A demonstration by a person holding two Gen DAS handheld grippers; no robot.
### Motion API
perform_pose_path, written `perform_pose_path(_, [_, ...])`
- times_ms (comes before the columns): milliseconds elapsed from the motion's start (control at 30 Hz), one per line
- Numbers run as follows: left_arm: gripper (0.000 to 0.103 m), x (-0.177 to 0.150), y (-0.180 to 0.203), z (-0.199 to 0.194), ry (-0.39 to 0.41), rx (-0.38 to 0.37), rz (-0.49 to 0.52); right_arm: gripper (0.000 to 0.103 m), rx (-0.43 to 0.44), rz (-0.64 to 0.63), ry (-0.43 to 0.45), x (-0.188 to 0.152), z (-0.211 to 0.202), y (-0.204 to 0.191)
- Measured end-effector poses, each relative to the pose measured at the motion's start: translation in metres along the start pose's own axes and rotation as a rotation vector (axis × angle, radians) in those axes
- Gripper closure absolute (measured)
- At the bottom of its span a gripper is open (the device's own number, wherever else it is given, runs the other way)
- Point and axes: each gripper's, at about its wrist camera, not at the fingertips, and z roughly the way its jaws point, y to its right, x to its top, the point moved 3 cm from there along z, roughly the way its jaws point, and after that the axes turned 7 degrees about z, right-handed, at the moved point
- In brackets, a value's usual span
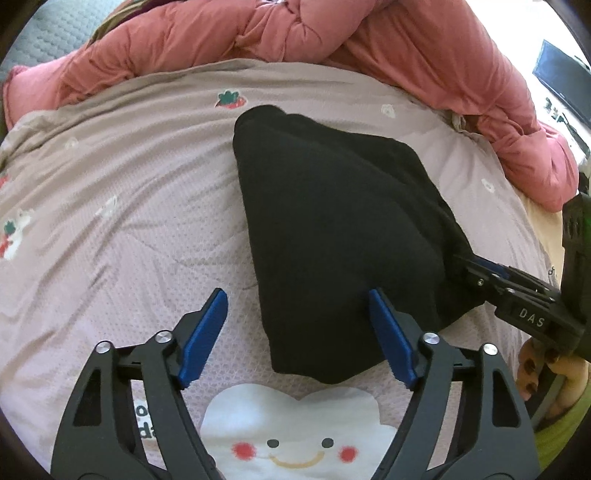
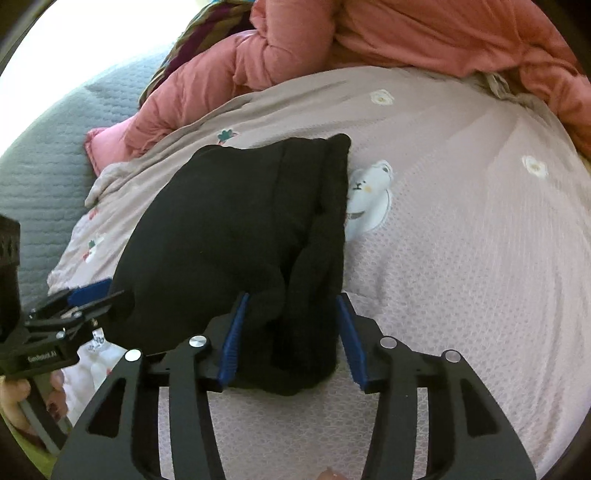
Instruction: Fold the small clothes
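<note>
A black garment [image 1: 332, 221] lies folded on the pink printed sheet [image 1: 129, 221]. My left gripper [image 1: 297, 295] stands open over its near corner; the right pad [image 1: 391, 332] rests against the cloth and the left pad is over bare sheet. In the right wrist view the garment [image 2: 229, 229] has a bunched fold at its near right edge. My right gripper [image 2: 291, 295] straddles that fold, open; one pad touches the cloth and a sliver of sheet shows beside the other. The right gripper [image 1: 469, 264] sits at the garment's right edge, the left gripper [image 2: 107, 291] at its left edge.
A coral quilted duvet [image 1: 295, 33] is heaped along the far side of the sheet. A grey quilted mattress [image 2: 44, 158] shows at the left. A white cloud-face print [image 1: 295, 435] lies near the left gripper. A person's hand [image 1: 539, 369] holds the right gripper's handle.
</note>
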Motion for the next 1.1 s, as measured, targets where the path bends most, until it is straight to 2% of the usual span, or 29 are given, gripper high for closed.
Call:
perform_pose_path(433, [0.029,-0.009,-0.005,0.001,-0.005,-0.011,-0.015,0.045,-0.038,-0.006,-0.001,0.001,0.002,-0.006])
perform_pose_path(533, [0.029,-0.009,-0.006,-0.001,-0.004,-0.008,-0.015,0.034,-0.047,-0.001,0.009,0.002,-0.002,-0.006])
perform_pose_path(733, [0.029,-0.009,-0.006,-0.005,-0.004,-0.008,-0.015,0.031,-0.037,0.014,0.024,0.000,-0.010,-0.005])
perform_pose_path(800, [0.029,-0.010,-0.008,-0.008,-0.001,-0.011,-0.027,0.018,-0.044,0.004,0.040,0.001,-0.017,-0.007])
perform_pose_path(867, [0.028,-0.008,-0.008,-0.011,0.006,-0.012,-0.032,0.013,-0.045,-0.013,0.068,0.001,-0.027,-0.012])
perform_pose_path(933, [0.022,-0.008,-0.009,-0.018,0.022,-0.002,-0.033,0.011,-0.053,-0.032,0.090,0.001,-0.036,-0.017])
perform_pose_path(1000, [0.014,-0.008,-0.012,-0.026,0.037,-0.001,-0.041,0.005,-0.065,-0.057,0.124,0.000,-0.047,-0.024])
perform_pose_path(1100, [0.010,-0.008,-0.016,-0.042,0.071,0.016,-0.050,0.005,-0.079,-0.089,0.158,-0.001,-0.059,-0.033])
